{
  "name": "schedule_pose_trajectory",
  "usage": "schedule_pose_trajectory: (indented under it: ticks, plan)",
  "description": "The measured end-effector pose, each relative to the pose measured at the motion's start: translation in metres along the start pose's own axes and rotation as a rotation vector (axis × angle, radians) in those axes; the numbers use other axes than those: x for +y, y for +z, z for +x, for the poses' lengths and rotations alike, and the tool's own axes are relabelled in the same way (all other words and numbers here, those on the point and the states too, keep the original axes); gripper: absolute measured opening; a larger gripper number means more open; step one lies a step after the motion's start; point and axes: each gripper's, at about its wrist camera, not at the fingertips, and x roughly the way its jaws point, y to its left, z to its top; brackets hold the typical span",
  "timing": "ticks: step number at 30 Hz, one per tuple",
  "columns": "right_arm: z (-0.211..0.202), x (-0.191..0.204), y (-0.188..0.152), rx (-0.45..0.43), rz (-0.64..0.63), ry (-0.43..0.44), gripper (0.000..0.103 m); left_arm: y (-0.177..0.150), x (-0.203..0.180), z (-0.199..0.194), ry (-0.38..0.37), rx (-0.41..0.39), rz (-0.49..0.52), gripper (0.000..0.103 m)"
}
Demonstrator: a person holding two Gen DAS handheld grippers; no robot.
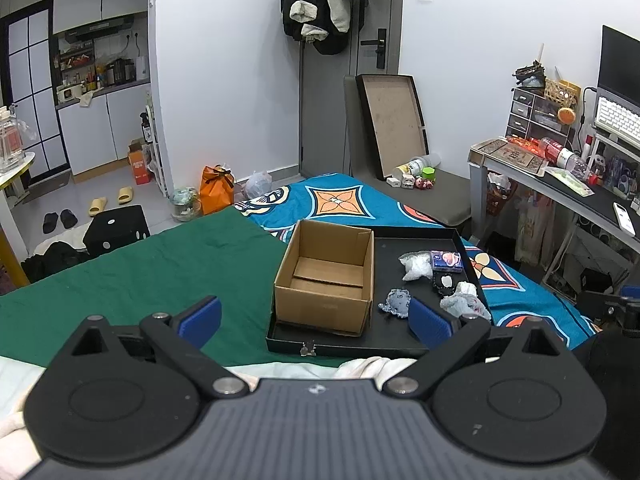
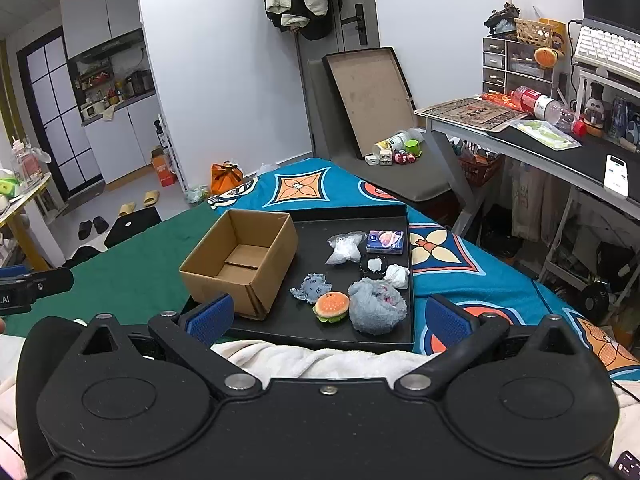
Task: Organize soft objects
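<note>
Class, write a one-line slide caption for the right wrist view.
Open right gripper faces a black tray holding an empty cardboard box beside scattered soft toys.

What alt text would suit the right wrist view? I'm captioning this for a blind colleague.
An open hand-held gripper points at a black tray on a bed, holding an empty cardboard box on the left and, loose beside it, a burger toy, a grey fluffy cloth, a small grey plush, a plastic bag and a tissue pack.
</note>
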Motion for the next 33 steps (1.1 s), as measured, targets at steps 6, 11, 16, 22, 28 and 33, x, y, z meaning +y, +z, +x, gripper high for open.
schedule_pose_trajectory:
  ticks: [6,11,16,22,28,33]
  plan:
    - [-0.001,-0.001,-0.001,-0.002,-0.004,0.002,0.103,-0.001,0.0,-0.001,0.002,-0.001,0.001,0.099]
    - [0.0,-0.001,0.0,0.0,-0.002,-0.001,0.103,-0.002,0.0,-0.001,0.006,-0.001,0.0,0.099]
    - [0.001,-0.001,0.0,0.0,-0.003,-0.004,0.103,-0.002,-0.001,0.001,0.005,0.009,0.003,0.099]
    - [0.004,-0.004,0.003,-0.006,0.005,-0.013,0.103,0.002,0.001,0.006,-0.003,0.008,0.006,0.099]
    - [0.012,-0.005,0.006,0.004,0.009,-0.019,0.103,0.006,0.001,0.011,-0.008,0.014,0.013,0.099]
    - [0.018,-0.003,0.009,0.014,0.004,-0.017,0.103,0.012,0.001,0.022,-0.006,0.03,0.01,0.099]
